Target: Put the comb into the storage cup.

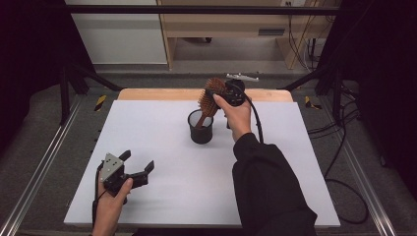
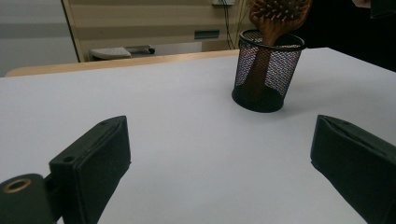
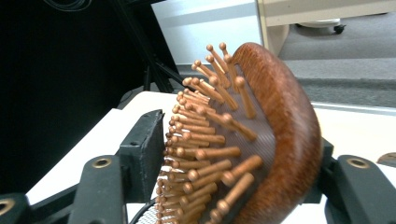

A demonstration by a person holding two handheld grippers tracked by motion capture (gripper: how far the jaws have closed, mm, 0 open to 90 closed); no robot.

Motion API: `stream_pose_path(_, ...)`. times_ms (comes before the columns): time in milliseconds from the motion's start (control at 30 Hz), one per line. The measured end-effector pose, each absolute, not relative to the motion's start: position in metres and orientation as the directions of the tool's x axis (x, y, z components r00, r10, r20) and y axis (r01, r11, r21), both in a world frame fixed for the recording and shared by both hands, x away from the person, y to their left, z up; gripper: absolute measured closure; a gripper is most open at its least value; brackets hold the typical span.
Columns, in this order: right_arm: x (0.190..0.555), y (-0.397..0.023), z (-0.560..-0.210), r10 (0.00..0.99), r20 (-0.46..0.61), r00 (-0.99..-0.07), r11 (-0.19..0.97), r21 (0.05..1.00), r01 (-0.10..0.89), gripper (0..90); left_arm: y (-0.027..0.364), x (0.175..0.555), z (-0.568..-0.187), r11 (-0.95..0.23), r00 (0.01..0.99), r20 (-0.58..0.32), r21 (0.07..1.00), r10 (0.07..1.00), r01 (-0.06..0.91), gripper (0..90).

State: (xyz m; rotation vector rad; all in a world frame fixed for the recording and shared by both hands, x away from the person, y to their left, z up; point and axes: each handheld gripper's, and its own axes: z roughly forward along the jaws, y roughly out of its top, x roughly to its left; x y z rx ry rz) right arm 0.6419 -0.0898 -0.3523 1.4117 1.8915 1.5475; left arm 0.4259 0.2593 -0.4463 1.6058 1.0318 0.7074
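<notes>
A wooden hairbrush (image 1: 209, 98) stands handle-down in a black mesh cup (image 1: 200, 129) at the far middle of the white table (image 1: 162, 196). My right gripper (image 1: 217, 92) is at the brush head. In the right gripper view the brush head (image 3: 280, 140) sits between the jaws: one pad (image 3: 147, 149) lies just beside the bristle tips and the other jaw is behind the wooden back, with no visible squeeze. My left gripper (image 1: 138, 160) hovers open and empty near the front left. Its view looks across at the cup (image 2: 266, 70) and the brush (image 2: 275, 14).
The white table top ends in a wooden strip (image 1: 162, 93) at the far edge. Black frame posts (image 1: 66, 93) and loose cables (image 1: 344, 147) flank the table. A wooden cabinet (image 1: 221, 24) stands on the floor beyond.
</notes>
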Motion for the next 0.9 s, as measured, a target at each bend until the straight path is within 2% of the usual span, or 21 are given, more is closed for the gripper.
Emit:
stream_pose_path(567, 0.6404, -0.0955, -0.3522, 0.821, 0.324, -0.47, -0.057, 0.866, 0.497, 22.1, 0.2591, 0.4262, -0.4467, -0.077, 0.456, -0.059, 0.959, 0.888, 0.273, 5.2)
stream_pose_path(733, 0.6391, -0.0946, -0.3508, 0.832, 0.303, -0.465, -0.046, 0.873, 0.485, 14.7, 0.2595, 0.4263, -0.4466, -0.075, 0.455, -0.059, 0.959, 0.889, 0.272, 5.2)
stream_pose_path(900, 0.6382, -0.0942, -0.3495, 0.839, 0.291, -0.46, -0.045, 0.879, 0.475, 12.4, 0.2593, 0.4262, -0.4466, -0.076, 0.456, -0.059, 0.959, 0.888, 0.273, 5.2)
